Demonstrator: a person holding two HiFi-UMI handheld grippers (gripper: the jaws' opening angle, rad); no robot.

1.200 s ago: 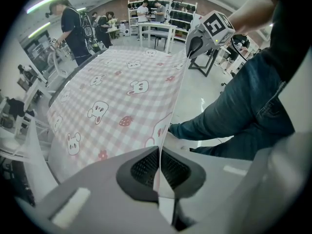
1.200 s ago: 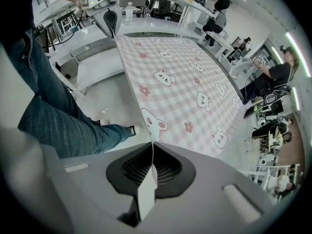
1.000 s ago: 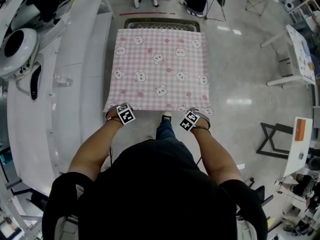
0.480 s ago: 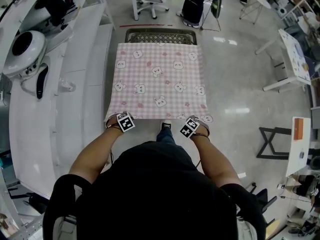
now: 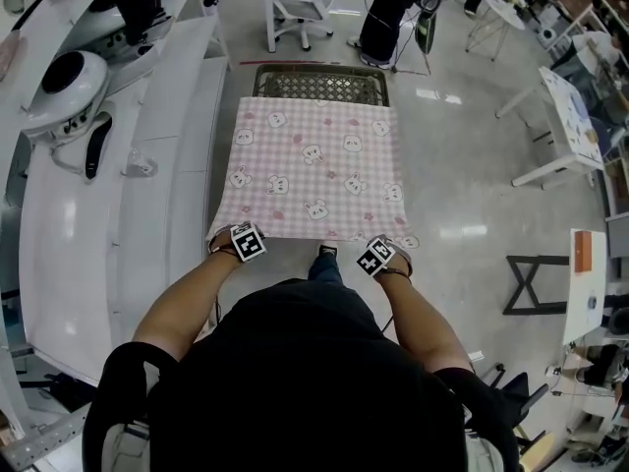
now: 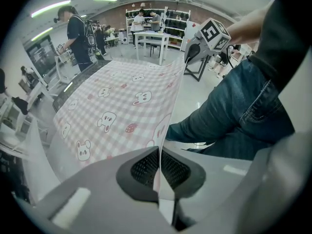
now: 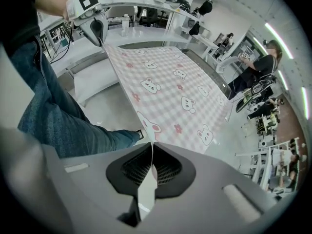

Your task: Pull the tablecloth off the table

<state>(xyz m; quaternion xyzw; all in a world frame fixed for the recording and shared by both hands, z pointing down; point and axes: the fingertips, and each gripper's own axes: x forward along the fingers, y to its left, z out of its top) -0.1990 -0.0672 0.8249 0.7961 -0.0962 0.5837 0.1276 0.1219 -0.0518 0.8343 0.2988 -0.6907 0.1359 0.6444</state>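
Note:
A pink checked tablecloth (image 5: 314, 170) printed with bears and strawberries lies stretched over a dark mesh-topped table (image 5: 319, 84), whose far strip shows bare. My left gripper (image 5: 234, 234) is shut on the cloth's near left corner, the fabric (image 6: 122, 118) pinched between its pads. My right gripper (image 5: 388, 246) is shut on the near right corner of the cloth (image 7: 173, 94). In the left gripper view the right gripper (image 6: 191, 52) shows at the far corner. In the right gripper view the left gripper (image 7: 97, 30) holds its own corner. The near edge hangs taut between both.
A long white counter (image 5: 118, 224) with a white helmet-like device (image 5: 64, 82) runs along the left. My jeans leg (image 6: 234, 116) stands close behind the cloth's edge. A white table (image 5: 565, 116) and a dark folding stand (image 5: 531, 283) are on the right; a person (image 6: 78, 30) stands beyond.
Both grippers have drawn the cloth's near edge back toward me. More of the table's bare mesh top shows at the far end.

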